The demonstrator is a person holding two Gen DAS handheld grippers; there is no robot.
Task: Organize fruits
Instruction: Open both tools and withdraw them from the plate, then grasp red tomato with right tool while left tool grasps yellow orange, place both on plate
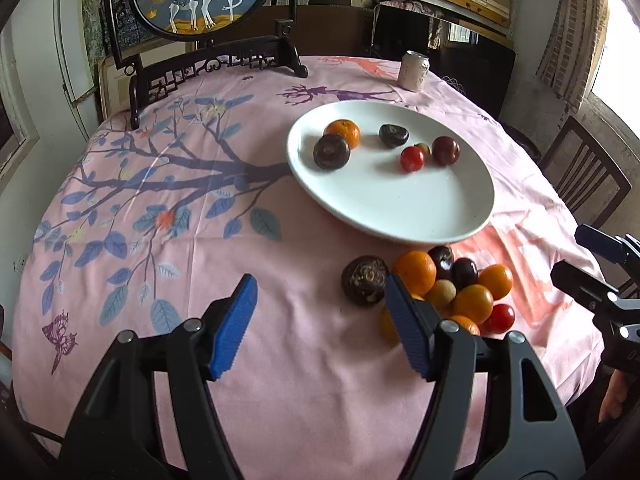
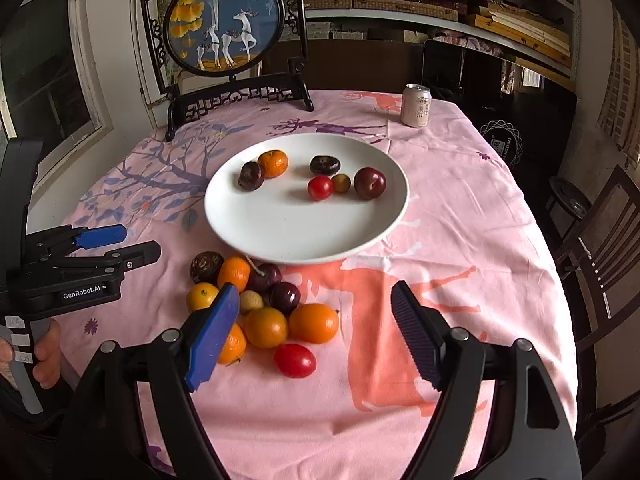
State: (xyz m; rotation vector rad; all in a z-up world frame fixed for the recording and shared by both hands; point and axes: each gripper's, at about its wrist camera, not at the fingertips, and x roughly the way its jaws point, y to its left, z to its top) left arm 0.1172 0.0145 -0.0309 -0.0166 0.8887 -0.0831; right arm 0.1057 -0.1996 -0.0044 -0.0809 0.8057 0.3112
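— Left gripper [image 1: 320, 324]?
— Lower centre of the left wrist view, blue pads spread wide, nothing between them, only pink tablecloth [image 1: 280, 264] beneath.

— And the right gripper [image 2: 316, 332]?
— Lower centre of its own view, jaws likewise wide apart and empty; seen again at the right edge of the left view.

— Fruit still off the plate?
— Heaped in a pile of loose fruit [image 2: 264, 304] on the cloth, just below the white plate [image 2: 280, 236] in the right view: several oranges, dark plums, a pale longan, a brown round fruit [image 2: 206, 266] at the pile's upper left, a red tomato [image 2: 295, 360] at its lower edge.

— On the plate?
— Centre of the frame: an orange [image 2: 273, 163] touching a dark fruit, then a second dark one, a small red tomato, a small yellowish fruit and a plum [image 2: 369, 183] to the right.

— Elsewhere?
— A drink can [image 2: 416, 105] at upper right, a framed deer panel [image 2: 224, 26] at upper left, a hand [image 2: 44, 352] at the left edge.
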